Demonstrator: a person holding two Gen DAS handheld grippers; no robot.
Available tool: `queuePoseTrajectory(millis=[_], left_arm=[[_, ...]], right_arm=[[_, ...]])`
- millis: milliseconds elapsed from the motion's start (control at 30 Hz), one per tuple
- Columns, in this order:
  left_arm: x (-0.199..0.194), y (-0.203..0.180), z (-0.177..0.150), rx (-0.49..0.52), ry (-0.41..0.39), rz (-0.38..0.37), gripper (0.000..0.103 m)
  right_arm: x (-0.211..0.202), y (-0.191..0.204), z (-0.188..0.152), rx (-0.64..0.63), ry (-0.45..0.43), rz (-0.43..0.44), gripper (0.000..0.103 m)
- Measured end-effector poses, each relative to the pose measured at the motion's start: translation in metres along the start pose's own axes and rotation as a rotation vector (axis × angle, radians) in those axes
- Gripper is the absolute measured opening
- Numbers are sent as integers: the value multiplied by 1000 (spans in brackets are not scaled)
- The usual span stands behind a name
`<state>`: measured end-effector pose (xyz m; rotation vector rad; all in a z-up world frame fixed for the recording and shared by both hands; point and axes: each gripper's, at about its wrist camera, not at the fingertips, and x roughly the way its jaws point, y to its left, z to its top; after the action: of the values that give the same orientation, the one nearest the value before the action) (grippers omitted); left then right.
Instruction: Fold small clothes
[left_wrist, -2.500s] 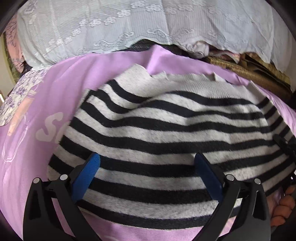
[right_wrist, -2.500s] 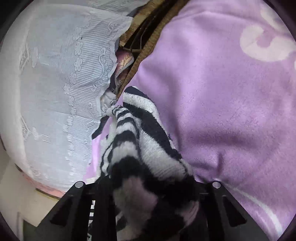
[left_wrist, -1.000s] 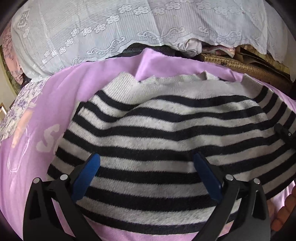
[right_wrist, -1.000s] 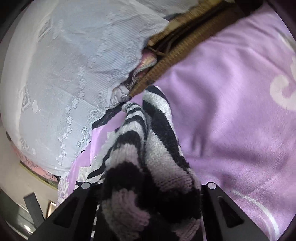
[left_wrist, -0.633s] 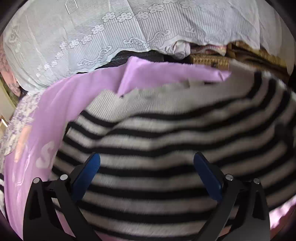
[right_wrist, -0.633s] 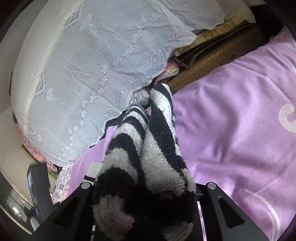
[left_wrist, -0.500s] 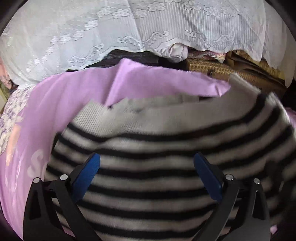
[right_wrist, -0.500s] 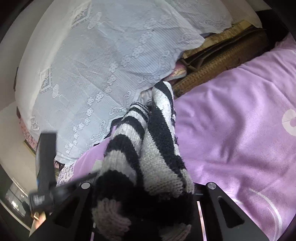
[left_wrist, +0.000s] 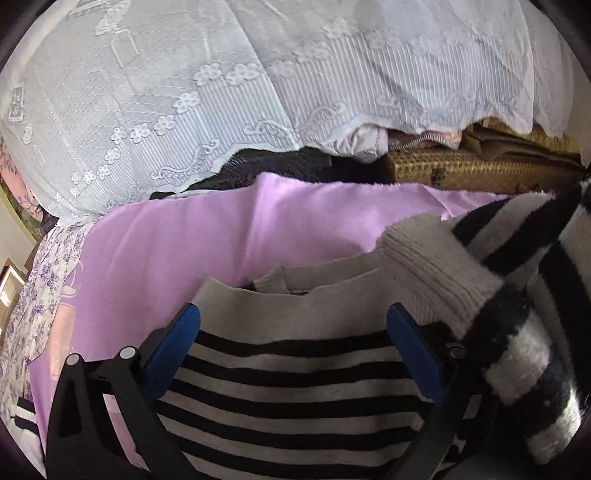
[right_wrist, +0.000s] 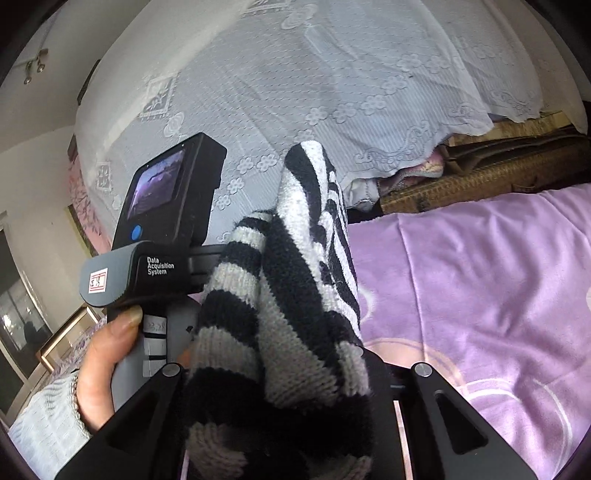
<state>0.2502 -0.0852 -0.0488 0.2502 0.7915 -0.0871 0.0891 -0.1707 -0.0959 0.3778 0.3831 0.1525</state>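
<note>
Jaws, right gripper (right_wrist: 291, 373): clenched on a bunched fold of the striped sweater (left_wrist: 295, 387), raised off the bed.
Jaws, left gripper (left_wrist: 291, 332): spread wide, blue pads (left_wrist: 173, 347) either side of the sweater's collar end, gripping nothing.
Sweater: body flat on the purple blanket (left_wrist: 177, 251); right part lifted, hanging beside the left gripper.
Hand (right_wrist: 107, 354): holds the left gripper's handle.
Behind: white lace cover (left_wrist: 258, 74), woven basket (left_wrist: 461, 170).

Purple bedspread (left_wrist: 177, 240), white lace cover (left_wrist: 221, 74) behind, woven wicker mat (left_wrist: 461, 170), pale wall (right_wrist: 33, 110)
</note>
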Motion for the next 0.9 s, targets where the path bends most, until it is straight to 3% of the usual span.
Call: queuePoseTrajectory(millis=[233, 567, 767, 900], left_arm=[[-15, 42, -3, -19, -58, 31, 98], [-29, 123, -6, -88, -122, 89, 98], [-18, 174, -18, -132, -115, 145, 98], [0, 212, -37, -191, -78, 138, 98]], right_arm=[[5, 38, -4, -67, 22, -1, 19], [47, 116, -2, -137, 72, 13, 21], [78, 165, -17, -208, 117, 17, 23], [106, 191, -39, -248, 181, -2, 26]])
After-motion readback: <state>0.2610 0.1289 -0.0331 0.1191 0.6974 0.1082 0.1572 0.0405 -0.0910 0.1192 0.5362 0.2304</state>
